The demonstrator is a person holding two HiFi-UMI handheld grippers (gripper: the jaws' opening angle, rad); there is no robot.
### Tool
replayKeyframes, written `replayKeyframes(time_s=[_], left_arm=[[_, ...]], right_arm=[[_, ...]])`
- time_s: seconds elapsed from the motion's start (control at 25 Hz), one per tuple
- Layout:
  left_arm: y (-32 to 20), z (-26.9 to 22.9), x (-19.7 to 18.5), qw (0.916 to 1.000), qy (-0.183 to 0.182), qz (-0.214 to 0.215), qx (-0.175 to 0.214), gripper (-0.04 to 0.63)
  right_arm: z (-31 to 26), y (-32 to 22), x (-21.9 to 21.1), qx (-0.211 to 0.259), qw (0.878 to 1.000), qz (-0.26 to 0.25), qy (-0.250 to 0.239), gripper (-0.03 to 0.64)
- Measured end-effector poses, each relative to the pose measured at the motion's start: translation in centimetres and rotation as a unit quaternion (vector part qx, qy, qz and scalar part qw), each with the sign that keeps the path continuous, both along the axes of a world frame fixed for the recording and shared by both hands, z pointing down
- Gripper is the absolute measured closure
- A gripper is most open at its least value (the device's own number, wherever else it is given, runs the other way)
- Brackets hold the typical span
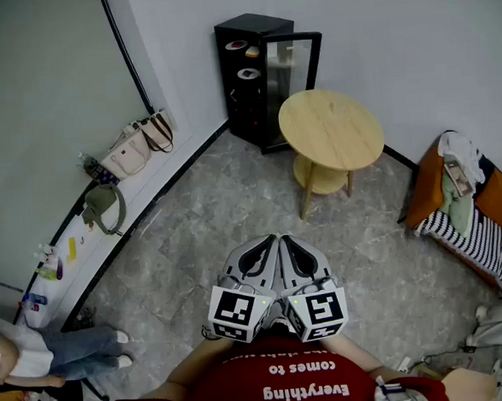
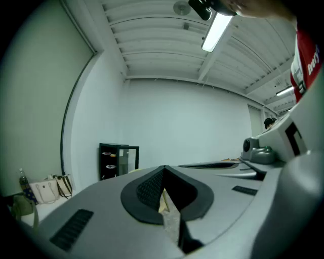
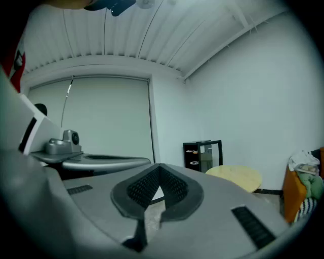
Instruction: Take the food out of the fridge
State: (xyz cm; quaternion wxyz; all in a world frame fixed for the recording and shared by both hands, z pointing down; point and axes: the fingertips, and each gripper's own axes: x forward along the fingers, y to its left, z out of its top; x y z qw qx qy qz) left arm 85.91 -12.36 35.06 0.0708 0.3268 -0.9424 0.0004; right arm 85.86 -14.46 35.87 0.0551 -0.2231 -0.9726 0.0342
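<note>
Red shirt cloth [image 1: 289,381] fills the nearest edge of the head view, and just ahead of it both tools are held side by side against the chest. The left tongs [image 2: 164,173] are pressed together with nothing in them, and the right tongs [image 3: 159,174] are pressed together too, also empty. Beyond them lies bare stone floor [image 1: 226,206], with bags [image 1: 132,148] along the left wall and a couch piled with clothes [image 1: 470,206] to the right.

Farther on stands a round wooden surface [image 1: 332,130], just beside the glass door [image 1: 298,72] of the black fridge [image 1: 246,101] in the far corner. The door hangs open. The food is still inside: plates [image 1: 248,72] sit on the shelves, well away from both tools, so the task looks barely begun.

The likely trouble is the approach. The round surface crowds the door side, so a straight walk in could knock its edge or push the door half shut. Tongs kept closed would shove a plate deeper instead of gripping it. A pinch on one rim alone could tip the plate and spill what is on it.
</note>
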Motion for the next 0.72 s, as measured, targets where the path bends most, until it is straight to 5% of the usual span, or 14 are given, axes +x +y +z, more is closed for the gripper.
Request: replayKeyframes(time_s=[0.44, 0.72], left_arm=[[-0.7, 1.5, 1.3, 0.9990, 0.008, -0.044, 0.000, 0.594], [-1.0, 2.0, 0.2, 0.9987, 0.012, -0.050, -0.008, 0.594]], right_arm=[[1.4, -0.6, 1.0, -0.006, 0.999, -0.047, 0.008, 0.608], [1.8, -1.1, -0.5, -0.013, 1.000, -0.027, 0.009, 0.609]])
